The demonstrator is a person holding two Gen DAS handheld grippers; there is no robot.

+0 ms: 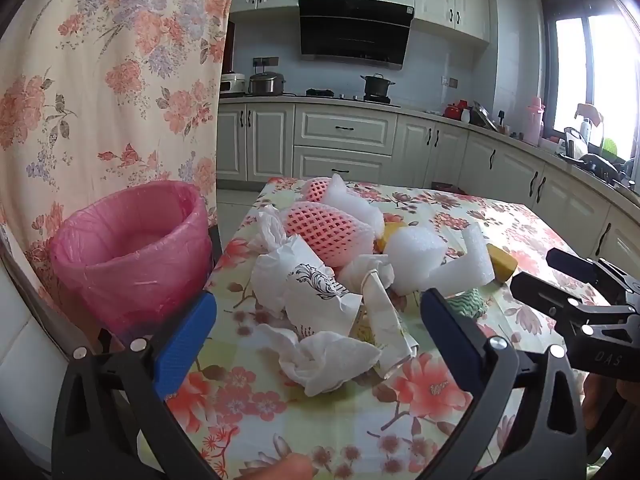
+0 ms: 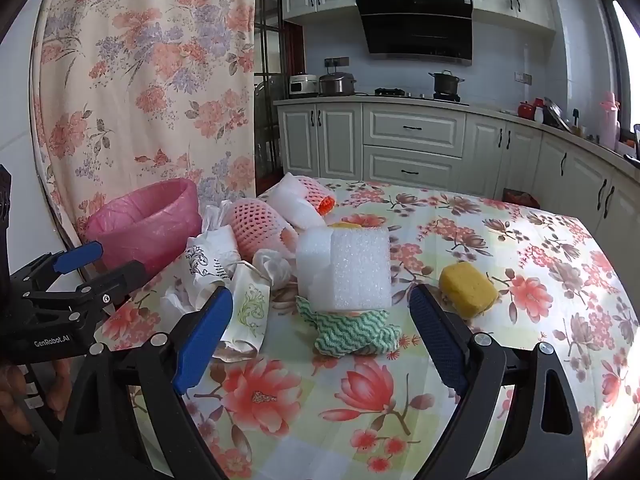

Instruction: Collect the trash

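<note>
Cream kitchen cabinets (image 1: 344,140), a black range hood (image 1: 354,32), floral curtain (image 1: 112,80), sunlit window (image 1: 592,76).

Pink-lined bin beside a floral table heaped with pale trash.

The tablecloth (image 2: 480,248) is cream and pale green with coral-pink blossoms. Left of the table stands a bin (image 1: 132,252) lined in translucent pink. On the table lie pink foam netting (image 1: 328,236), white crumpled tissues (image 1: 324,356), a white foam block (image 2: 352,268), a green-and-white zigzag cloth (image 2: 352,332) and a mustard-yellow sponge (image 2: 468,288). The gripper pads (image 2: 202,336) are blue.
</note>
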